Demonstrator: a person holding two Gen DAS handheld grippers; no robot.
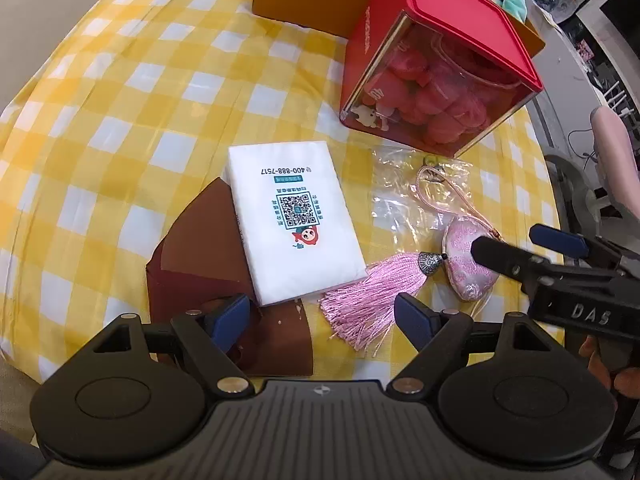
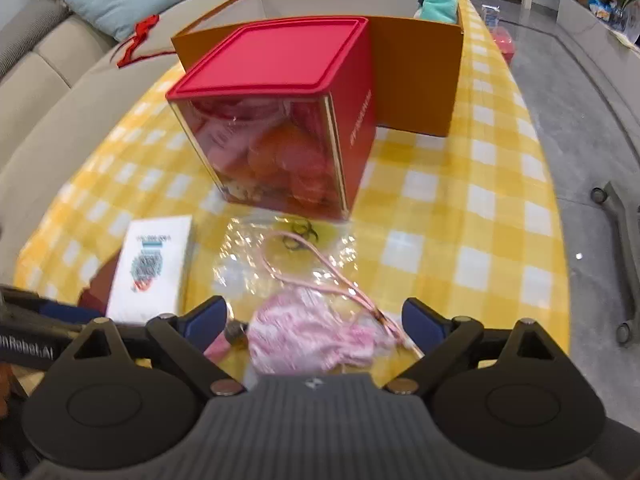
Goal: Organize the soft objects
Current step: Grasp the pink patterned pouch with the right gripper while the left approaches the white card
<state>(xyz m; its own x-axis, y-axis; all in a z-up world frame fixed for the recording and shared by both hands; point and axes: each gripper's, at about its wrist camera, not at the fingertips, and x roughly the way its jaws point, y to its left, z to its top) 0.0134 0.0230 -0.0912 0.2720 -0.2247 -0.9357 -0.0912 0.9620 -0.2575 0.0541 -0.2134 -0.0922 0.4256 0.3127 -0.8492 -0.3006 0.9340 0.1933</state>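
Observation:
A pink sachet charm (image 1: pixel 470 264) with a cord and a pink tassel (image 1: pixel 370 296) lies on the yellow checked tablecloth (image 1: pixel 120 120). A white tissue pack (image 1: pixel 294 220) rests on a brown cloth (image 1: pixel 192 252). My left gripper (image 1: pixel 320 316) is open, low over the tassel and the pack's near edge. My right gripper (image 1: pixel 532 240) is open, its fingers on either side of the sachet; in the right wrist view the sachet (image 2: pixel 316 332) lies between its open fingers (image 2: pixel 316 320). The tissue pack (image 2: pixel 154 268) is to its left.
A red box with a clear window (image 1: pixel 432 76), holding red plush, stands behind the charm; it also shows in the right wrist view (image 2: pixel 280 120). An orange open box (image 2: pixel 416 68) holds a teal soft item (image 2: pixel 440 2). A clear plastic bag (image 1: pixel 404 192) lies under the cord. A sofa (image 2: pixel 60 60) is at left.

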